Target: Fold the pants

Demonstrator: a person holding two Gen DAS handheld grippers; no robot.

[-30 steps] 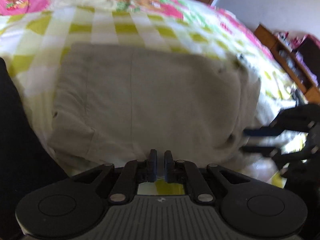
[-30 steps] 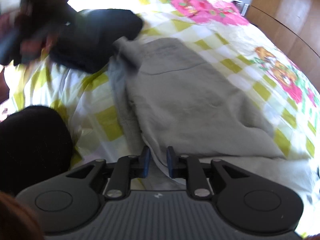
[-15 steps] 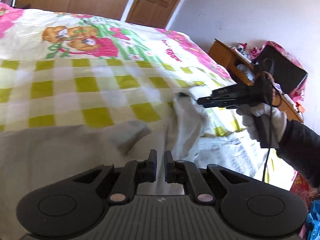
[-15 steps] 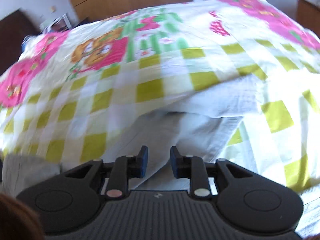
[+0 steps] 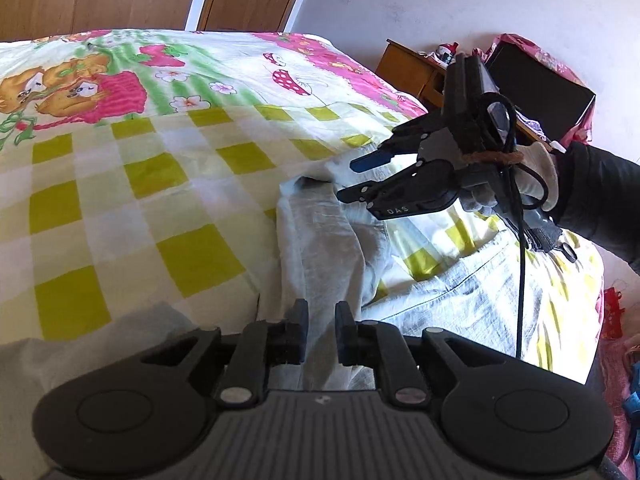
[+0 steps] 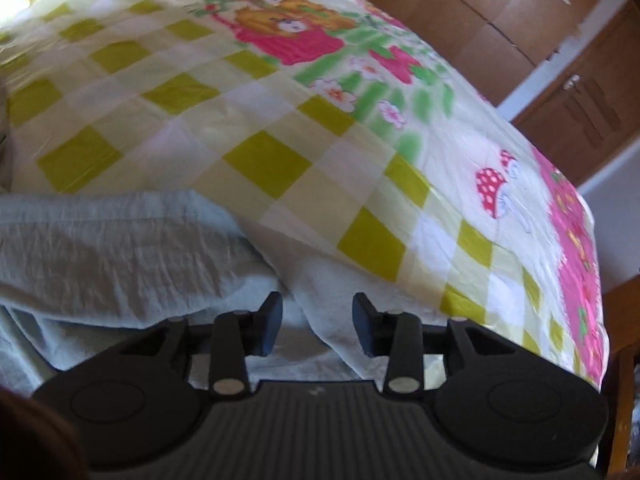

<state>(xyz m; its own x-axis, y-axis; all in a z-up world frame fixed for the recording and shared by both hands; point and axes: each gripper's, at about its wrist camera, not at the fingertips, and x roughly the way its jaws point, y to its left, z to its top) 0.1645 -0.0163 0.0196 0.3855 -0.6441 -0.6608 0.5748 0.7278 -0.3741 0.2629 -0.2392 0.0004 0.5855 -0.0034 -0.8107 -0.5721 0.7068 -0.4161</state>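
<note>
The pale pants (image 5: 328, 240) lie rumpled on the bed (image 5: 160, 168), running from the left claw (image 5: 321, 330), narrowly parted over cloth, toward the wide-open right claw (image 5: 352, 180) at their far end.

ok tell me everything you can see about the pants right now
The pants are pale grey, of a thin crinkled woven-looking cloth, and lie rumpled on the checked bedspread near the bed's edge. One part forms a long raised fold that runs between the fingers of the left gripper. The right gripper is open above the cloth.
</note>
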